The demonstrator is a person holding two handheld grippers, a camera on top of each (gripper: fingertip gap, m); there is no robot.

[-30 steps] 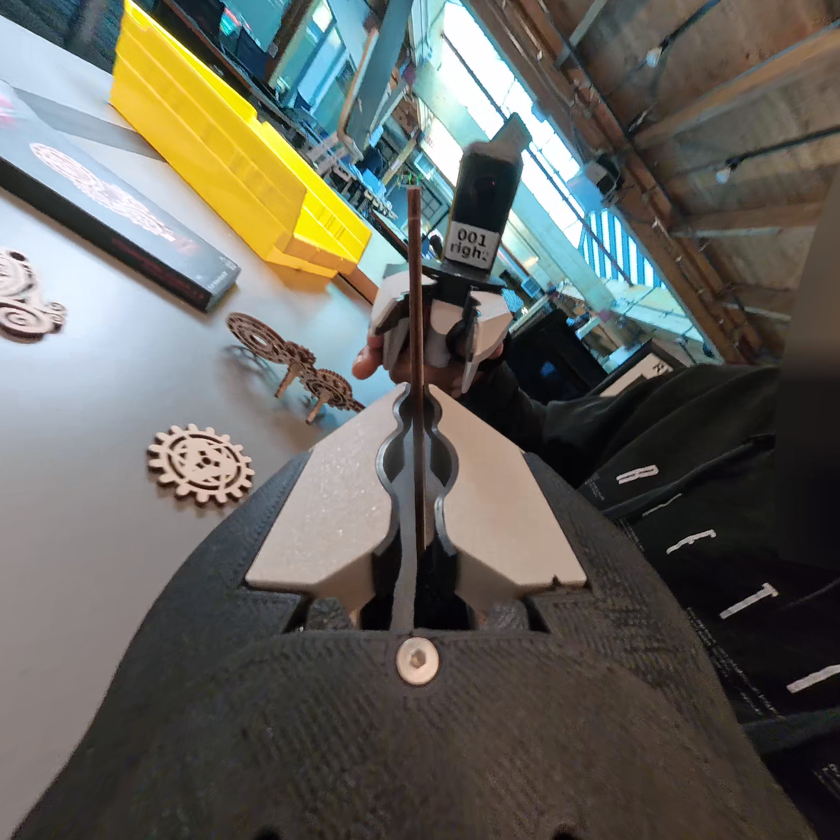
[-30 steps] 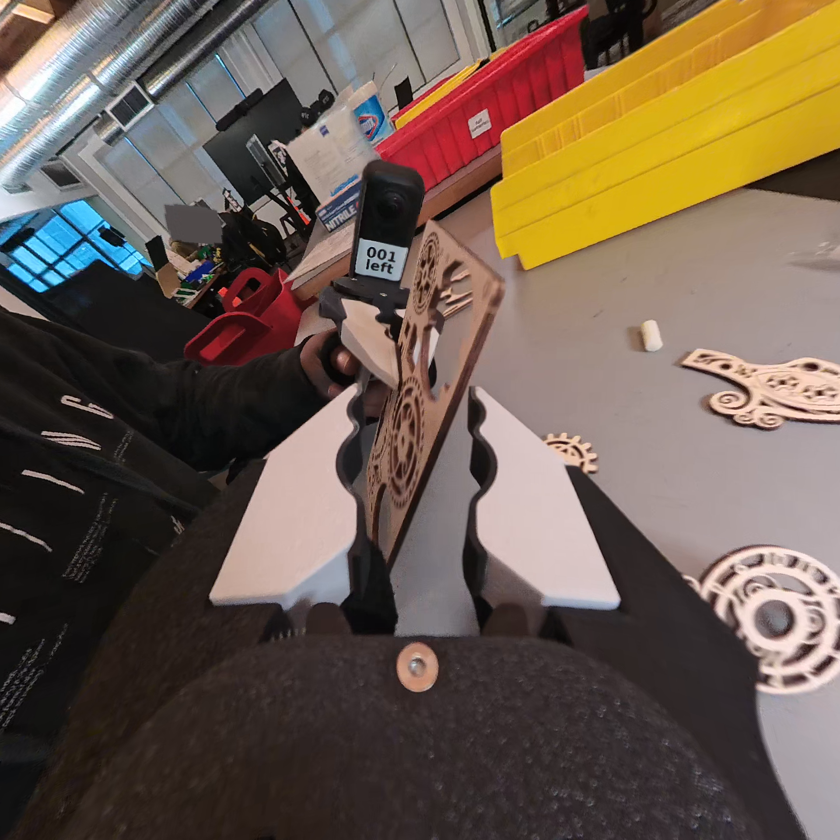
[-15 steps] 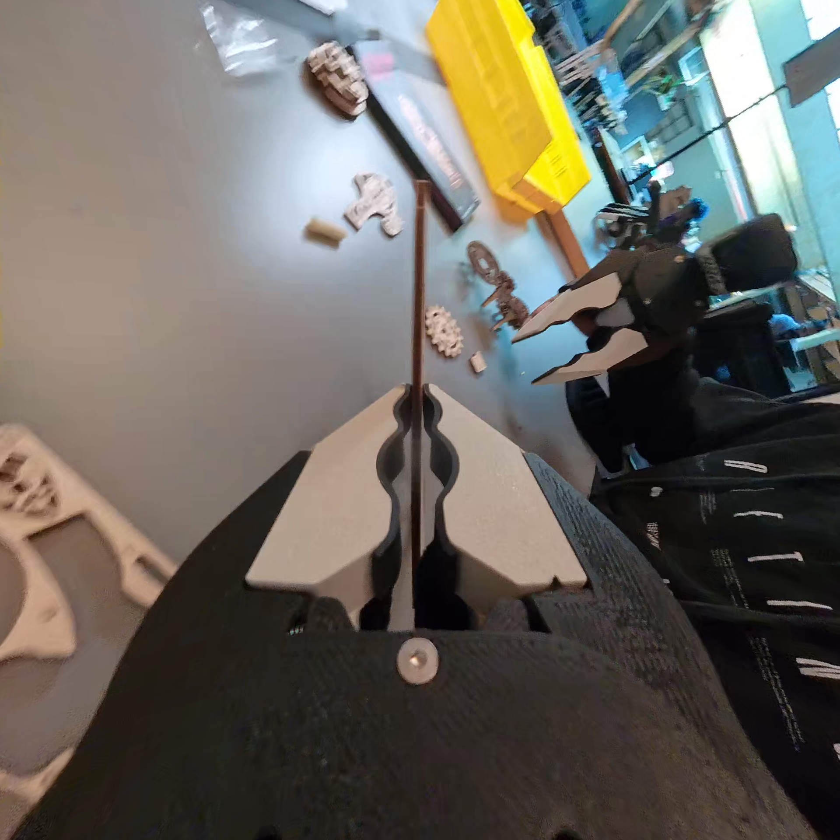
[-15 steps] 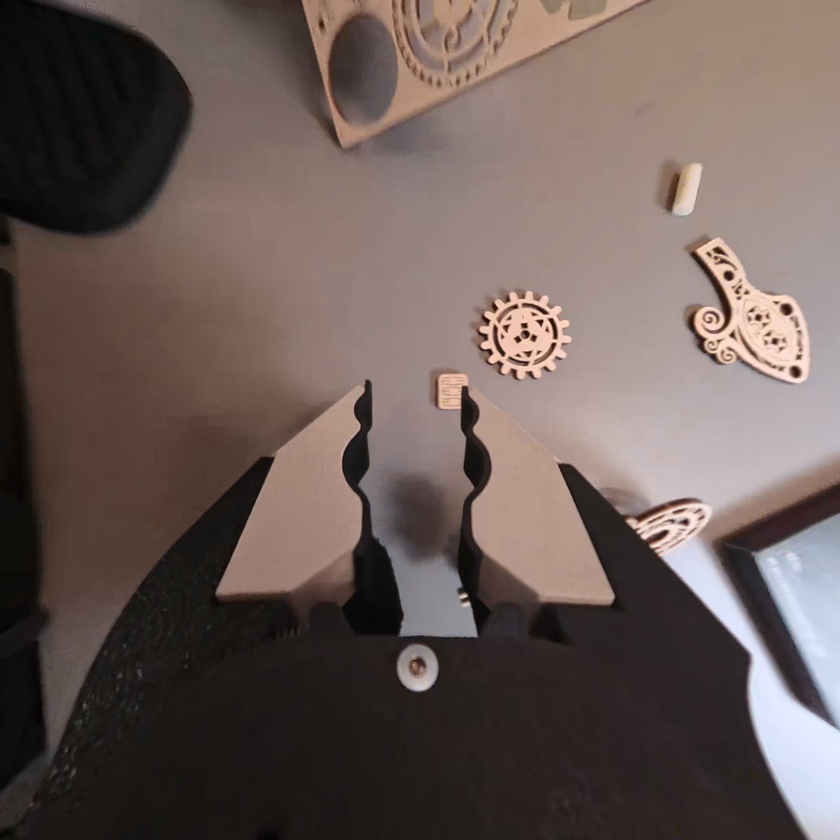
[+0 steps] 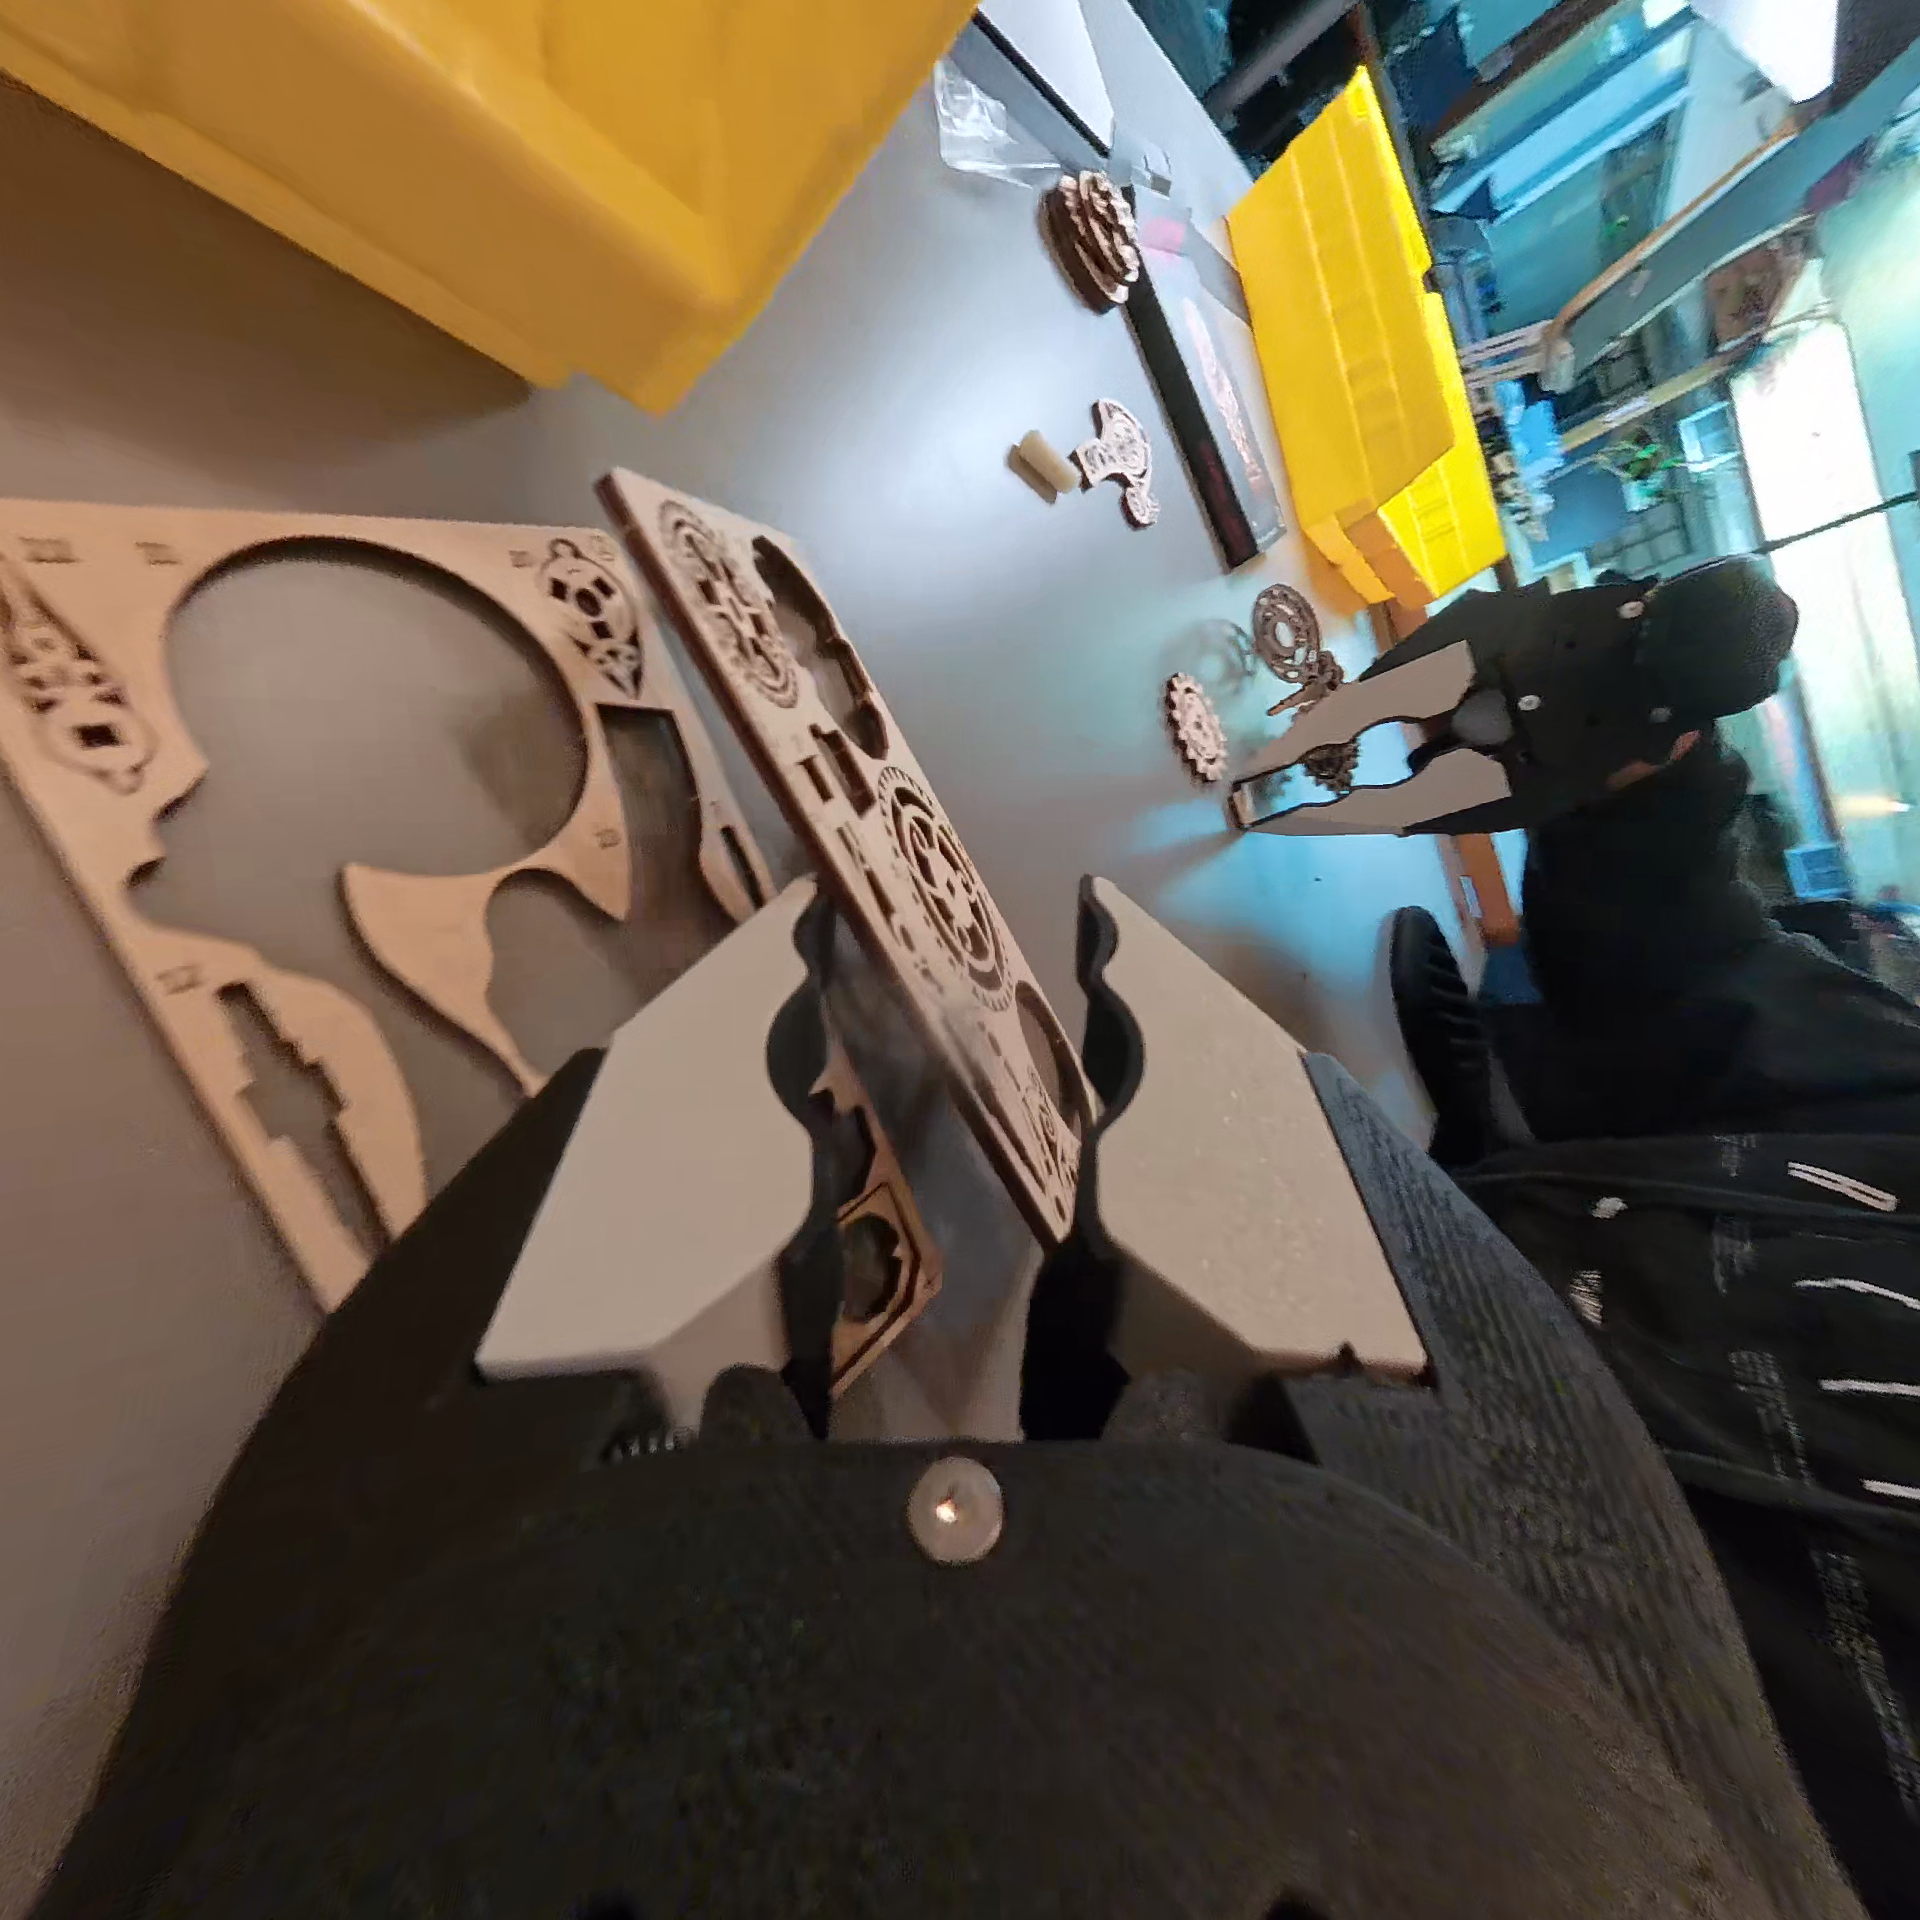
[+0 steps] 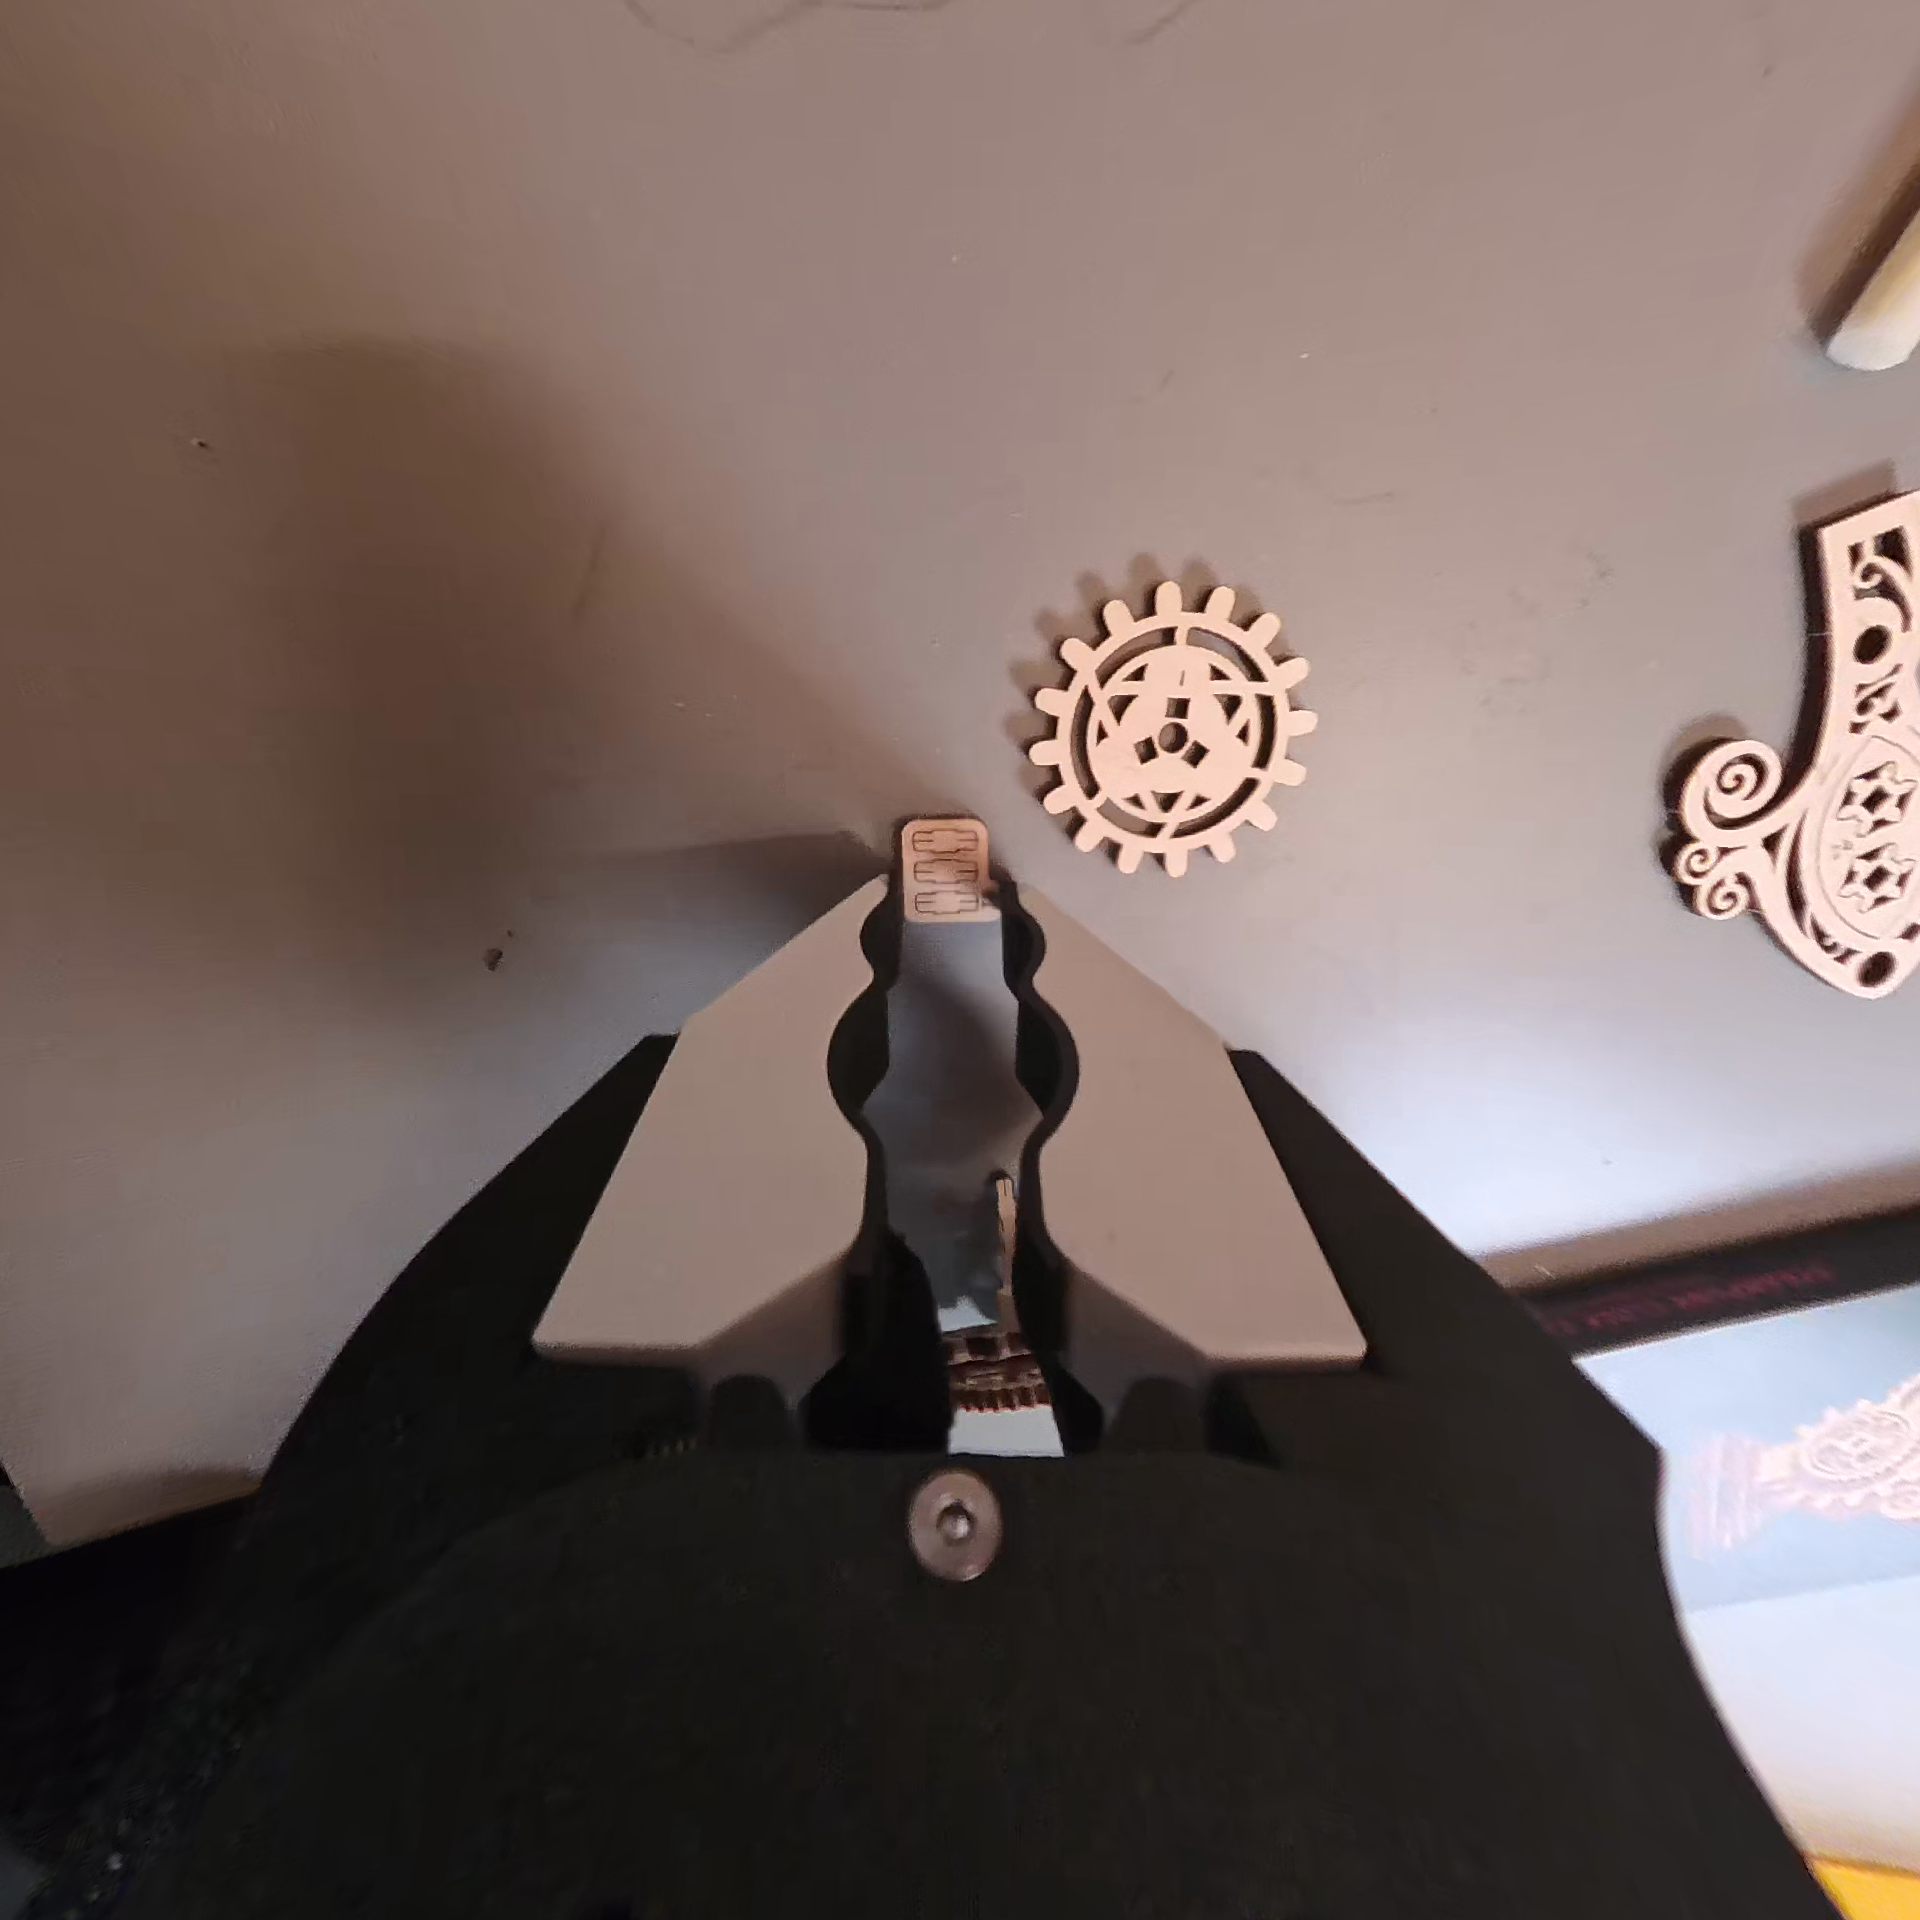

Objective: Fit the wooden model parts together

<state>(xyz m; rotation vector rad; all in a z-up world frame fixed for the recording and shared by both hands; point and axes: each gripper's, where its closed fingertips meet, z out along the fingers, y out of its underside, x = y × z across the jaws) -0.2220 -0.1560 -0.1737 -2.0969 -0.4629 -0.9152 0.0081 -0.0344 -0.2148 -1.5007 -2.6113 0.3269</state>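
Note:
In the left wrist view, my left gripper [image 5: 945, 904] is open. A laser-cut wooden sheet [image 5: 831, 727] with gear shapes stands tilted between its fingers and leans on the right finger [image 5: 1226, 1143]. My right gripper [image 6: 948, 891] is low over the grey table. Its tips close on both sides of a small rectangular wooden piece [image 6: 945, 868] that lies on the table. A loose wooden gear [image 6: 1172, 732] lies just right of it. The right gripper also shows in the left wrist view [image 5: 1242, 810], tips down at the table beside the gear [image 5: 1195, 727].
A second wooden sheet [image 5: 312, 831] with large cut-outs lies flat on the left, next to a yellow bin [image 5: 468, 156]. An ornate wooden part [image 6: 1808, 831], a white peg [image 6: 1870, 332] and a black box [image 6: 1766, 1403] lie to the right. More yellow bins [image 5: 1351, 312] stand farther off. The gap from one gripper's tips to the other's is roughly 25 cm.
My left gripper came down to the table and opened, so the sheet now leans loose between its fingers. My right gripper dropped to the small wooden piece and its jaws narrowed onto it.

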